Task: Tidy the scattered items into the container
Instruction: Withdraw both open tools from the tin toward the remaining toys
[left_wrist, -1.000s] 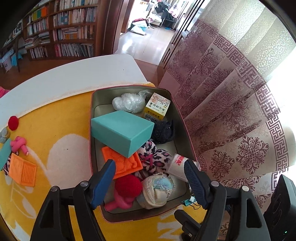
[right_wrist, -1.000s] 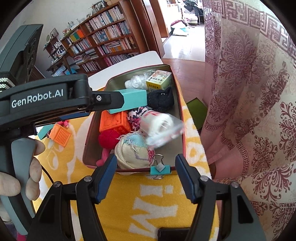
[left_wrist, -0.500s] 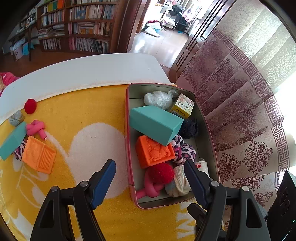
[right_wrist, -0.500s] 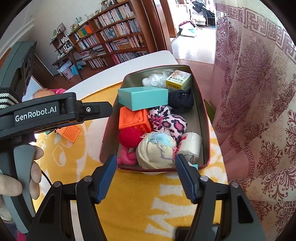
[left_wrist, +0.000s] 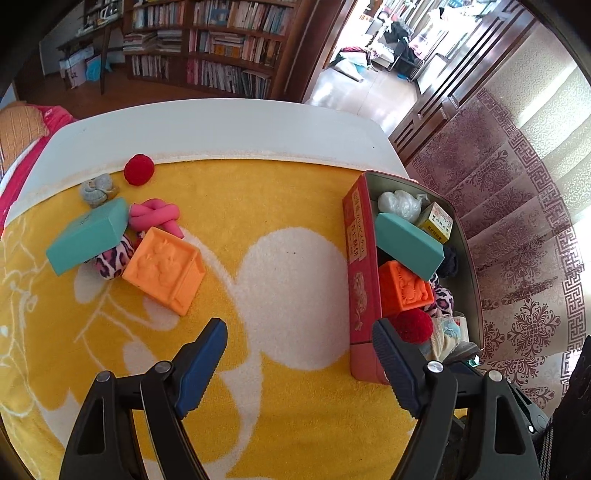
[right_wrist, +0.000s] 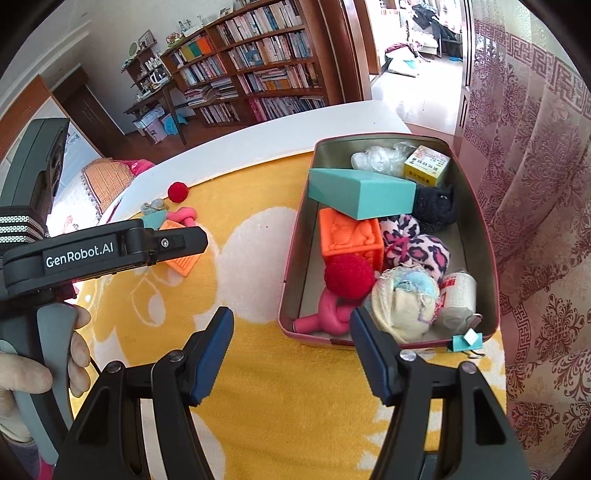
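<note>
Your right gripper (right_wrist: 291, 350) has black arms with silver screws and ribbed blue pads (right_wrist: 212, 350). Your left gripper (left_wrist: 299, 363) matches it; its black body reads "GenRobot.AI" above a grey handle in your bare hand (right_wrist: 33, 373).

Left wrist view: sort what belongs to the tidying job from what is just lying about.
Job:
tin container
loose orange block
loose teal block
pink knot
red pompom
grey knot
leopard-print pouch

Lying about:
yellow towel
bookshelves
curtain
</note>
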